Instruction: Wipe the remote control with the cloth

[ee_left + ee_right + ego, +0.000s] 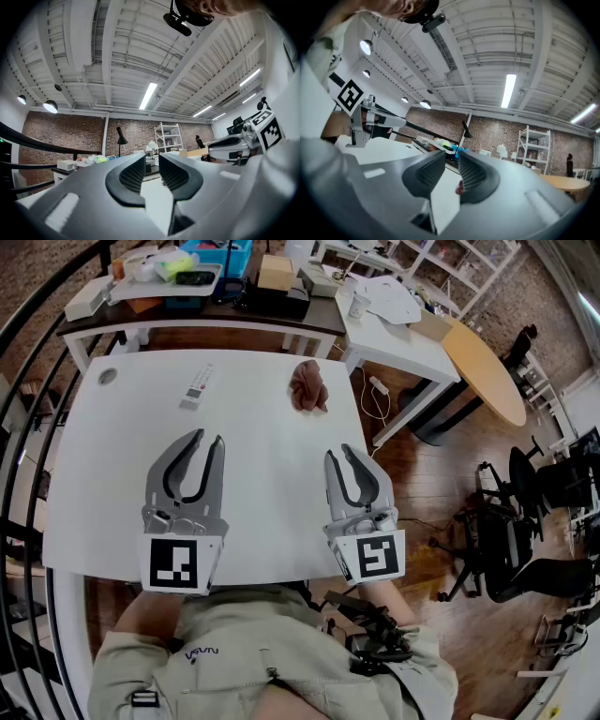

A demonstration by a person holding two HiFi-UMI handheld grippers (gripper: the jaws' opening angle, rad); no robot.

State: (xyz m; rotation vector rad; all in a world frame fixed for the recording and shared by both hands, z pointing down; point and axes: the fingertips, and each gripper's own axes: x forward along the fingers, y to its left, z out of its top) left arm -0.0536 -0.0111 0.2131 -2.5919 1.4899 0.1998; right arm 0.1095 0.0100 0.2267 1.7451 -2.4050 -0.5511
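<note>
The wiping has not begun: both tools hover low over the near edge of the smooth white rectangular table (pixel 103 484), and neither the cloth nor the remote is touched. The left gripper (pixel 208 438) has its grey plastic jaws a narrow slit apart with nothing between them. The right gripper (pixel 339 453) matches it, jaws slightly parted and empty (the small reddish patch seen through its gap in the right gripper view is the cloth far off, not something held).

The slim white plastic remote control with rows of small buttons (pixel 197 387) lies flat toward the far left of the table, well apart from the left gripper and roughly ahead of it. The crumpled reddish-brown cloth (pixel 307 385) sits in a soft, bunched heap toward the far right, near the table's back edge and ahead of the right gripper.

The next move probably calls for the right gripper to reach forward, widen its jaws and pinch a raised fold of the cloth, while the left goes to steady the remote. The cloth looks limp and should gather easily. The remote is hard, thin and light, and may slide on the slick tabletop unless it is pinned. The ribbed dark pads inside each jaw should help the grip.
</note>
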